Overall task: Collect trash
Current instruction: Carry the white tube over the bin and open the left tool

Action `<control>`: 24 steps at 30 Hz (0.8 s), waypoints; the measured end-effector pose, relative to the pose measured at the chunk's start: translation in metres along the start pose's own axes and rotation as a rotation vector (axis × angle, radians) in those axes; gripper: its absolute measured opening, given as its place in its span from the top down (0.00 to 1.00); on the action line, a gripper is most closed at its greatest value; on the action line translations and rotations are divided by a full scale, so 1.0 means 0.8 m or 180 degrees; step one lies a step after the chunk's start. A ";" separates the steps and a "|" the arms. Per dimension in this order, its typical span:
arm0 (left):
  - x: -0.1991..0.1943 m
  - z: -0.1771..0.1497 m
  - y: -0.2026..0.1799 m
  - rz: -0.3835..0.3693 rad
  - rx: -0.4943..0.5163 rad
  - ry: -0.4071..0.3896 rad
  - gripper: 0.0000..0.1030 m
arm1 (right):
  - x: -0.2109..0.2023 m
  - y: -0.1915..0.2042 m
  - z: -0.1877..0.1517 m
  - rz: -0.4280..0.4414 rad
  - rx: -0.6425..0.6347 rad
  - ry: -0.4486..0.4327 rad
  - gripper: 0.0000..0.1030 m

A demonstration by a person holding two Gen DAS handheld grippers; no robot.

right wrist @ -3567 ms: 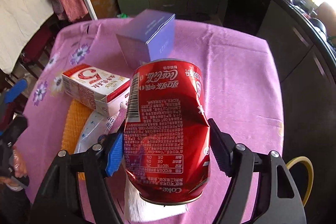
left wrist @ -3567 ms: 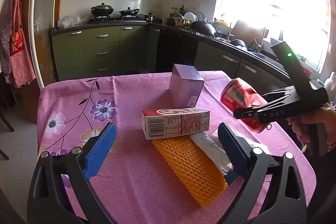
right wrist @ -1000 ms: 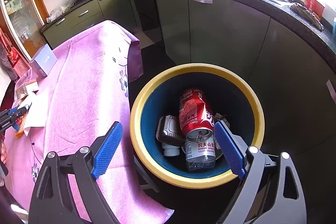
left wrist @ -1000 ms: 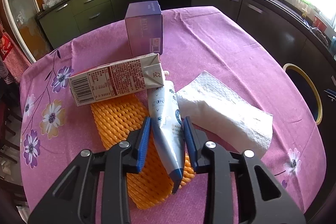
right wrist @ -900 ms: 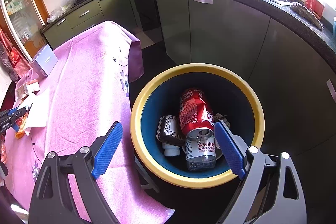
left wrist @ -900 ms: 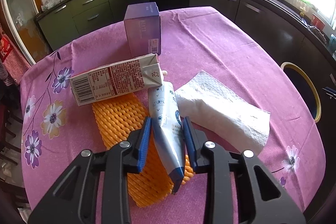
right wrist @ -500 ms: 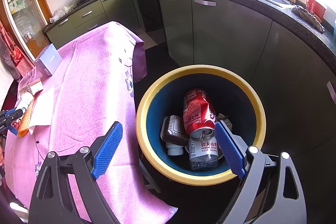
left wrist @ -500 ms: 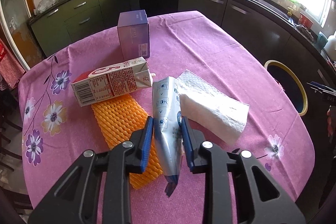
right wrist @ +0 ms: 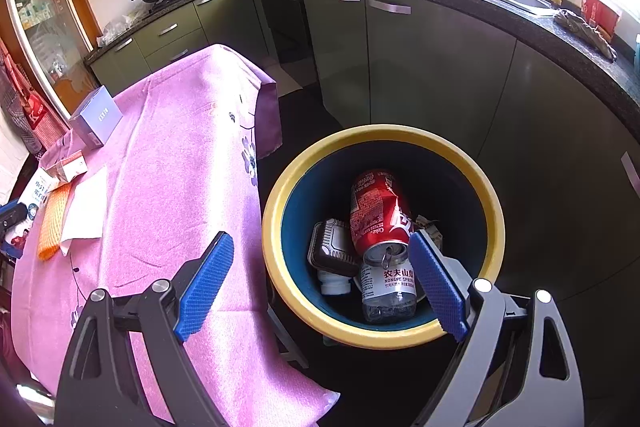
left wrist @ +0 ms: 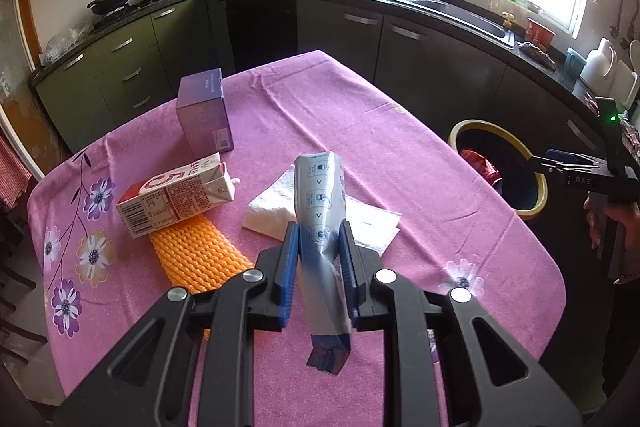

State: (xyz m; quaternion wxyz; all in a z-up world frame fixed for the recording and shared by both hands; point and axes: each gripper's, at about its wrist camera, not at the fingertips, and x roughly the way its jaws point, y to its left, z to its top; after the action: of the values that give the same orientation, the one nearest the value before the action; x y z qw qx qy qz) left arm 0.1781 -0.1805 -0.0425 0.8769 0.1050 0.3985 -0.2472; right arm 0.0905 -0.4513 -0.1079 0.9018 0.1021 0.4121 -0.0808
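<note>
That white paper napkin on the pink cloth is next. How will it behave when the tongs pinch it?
The flat white paper napkin looks thin and folded, so it will probably go limp and drape. It looks very light, so a corner pinch should do. Lying flush on the pink floral tablecloth, it may be hard to get under, and the cloth might snag.

The flattened grey-blue plastic pouch point(left wrist: 320, 211) is glossy and creased. The white paper napkin point(left wrist: 280, 205) near the table's middle looks soft, matt and faintly embossed. The orange foam net sleeve point(left wrist: 196, 259) has a ribbed, knobbly surface. The red-and-white paperboard carton point(left wrist: 176, 201) is smooth with slight sheen. The pink flowered tablecloth point(left wrist: 400, 147) is matt, finely grained cloth. In the yellow-rimmed blue plastic bin point(right wrist: 276, 227), the dented red metal can point(right wrist: 378, 211) shines.
</note>
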 end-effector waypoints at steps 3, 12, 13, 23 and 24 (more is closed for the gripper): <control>-0.002 0.005 -0.012 -0.0061 0.0064 -0.0023 0.81 | -0.001 -0.004 -0.002 0.0005 0.0023 -0.0002 0.15; 0.010 0.044 -0.088 -0.0427 0.0450 -0.0073 0.81 | -0.035 -0.032 -0.010 -0.0091 0.0128 -0.0143 0.15; 0.015 0.050 -0.103 -0.0492 0.0517 -0.0078 0.81 | -0.042 -0.038 -0.012 -0.0114 0.0149 -0.0166 0.15; 0.115 0.115 -0.252 -0.1062 0.0949 0.0117 0.81 | -0.104 -0.114 -0.052 -0.0371 0.0461 -0.0310 0.15; 0.128 0.121 -0.265 -0.1075 0.0959 0.0150 0.81 | -0.107 -0.122 -0.056 -0.0397 0.0491 -0.0305 0.15</control>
State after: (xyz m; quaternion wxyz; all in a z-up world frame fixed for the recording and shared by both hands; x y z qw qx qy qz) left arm 0.1887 -0.4346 -0.0530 0.7879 0.1724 0.3894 -0.4447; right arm -0.0201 -0.5291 -0.0829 0.9031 0.1413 0.3667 -0.1731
